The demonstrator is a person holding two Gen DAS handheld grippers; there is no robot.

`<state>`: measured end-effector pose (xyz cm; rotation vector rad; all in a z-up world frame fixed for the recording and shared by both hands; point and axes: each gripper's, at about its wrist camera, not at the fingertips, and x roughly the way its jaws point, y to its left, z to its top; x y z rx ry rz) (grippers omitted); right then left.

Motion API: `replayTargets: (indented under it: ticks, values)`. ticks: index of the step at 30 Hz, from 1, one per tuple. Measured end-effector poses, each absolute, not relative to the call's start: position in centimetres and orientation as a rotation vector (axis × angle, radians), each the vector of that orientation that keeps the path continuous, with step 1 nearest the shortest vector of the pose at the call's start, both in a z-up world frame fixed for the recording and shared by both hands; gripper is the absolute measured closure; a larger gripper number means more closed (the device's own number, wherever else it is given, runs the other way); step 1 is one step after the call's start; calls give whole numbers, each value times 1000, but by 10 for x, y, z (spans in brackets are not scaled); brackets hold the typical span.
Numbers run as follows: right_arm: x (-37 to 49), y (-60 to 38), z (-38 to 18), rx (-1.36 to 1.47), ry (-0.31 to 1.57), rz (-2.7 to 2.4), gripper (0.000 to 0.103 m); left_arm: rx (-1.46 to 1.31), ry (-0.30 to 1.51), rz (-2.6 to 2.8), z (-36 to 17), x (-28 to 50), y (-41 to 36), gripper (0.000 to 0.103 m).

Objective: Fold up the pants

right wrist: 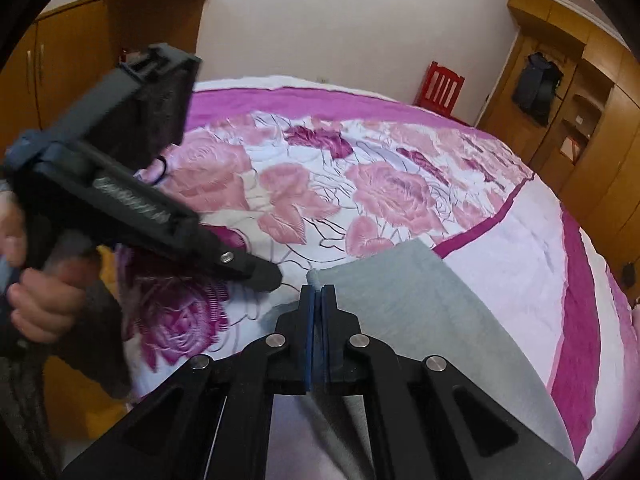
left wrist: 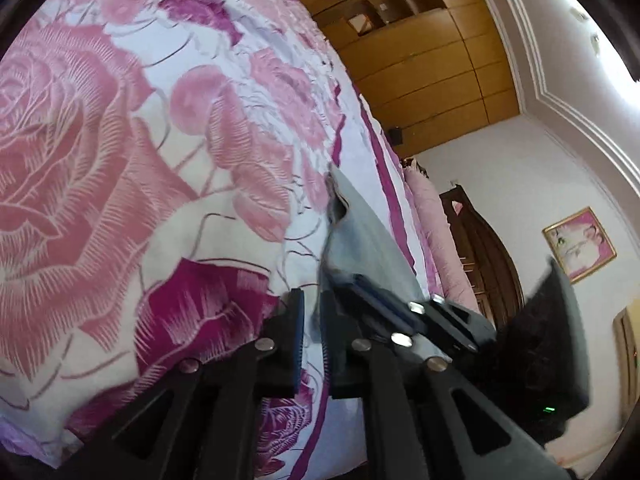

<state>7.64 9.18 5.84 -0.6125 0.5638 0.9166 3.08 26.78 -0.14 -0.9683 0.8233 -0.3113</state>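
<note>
My right gripper (right wrist: 318, 300) pinches the grey pants (right wrist: 420, 304) on the bedspread (right wrist: 400, 184); beside them, my left gripper (left wrist: 312, 336) stands spread, seemingly empty.

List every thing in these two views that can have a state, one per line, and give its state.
right hand-held gripper: shut on the pants
left hand-held gripper: open, holding nothing
pants: grey, edge pinched, draped over the bedspread
bedspread: spread over the bed, wrinkled
wardrobe: niche open, dark garment hanging there
red chair: upright by the wall
</note>
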Motion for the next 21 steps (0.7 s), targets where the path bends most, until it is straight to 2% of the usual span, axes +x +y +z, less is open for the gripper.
replayTargets:
  ticks: [18, 19, 21]
  values:
    - [68, 112, 29, -680, 647, 940, 100, -1067, 746, -262, 0, 19, 297, 97]
    - [70, 111, 28, -667, 667, 942, 98, -1074, 730, -268, 2, 18, 299, 97]
    - [75, 99, 35, -574, 730, 969, 88, -1090, 712, -294, 5, 17, 302, 97]
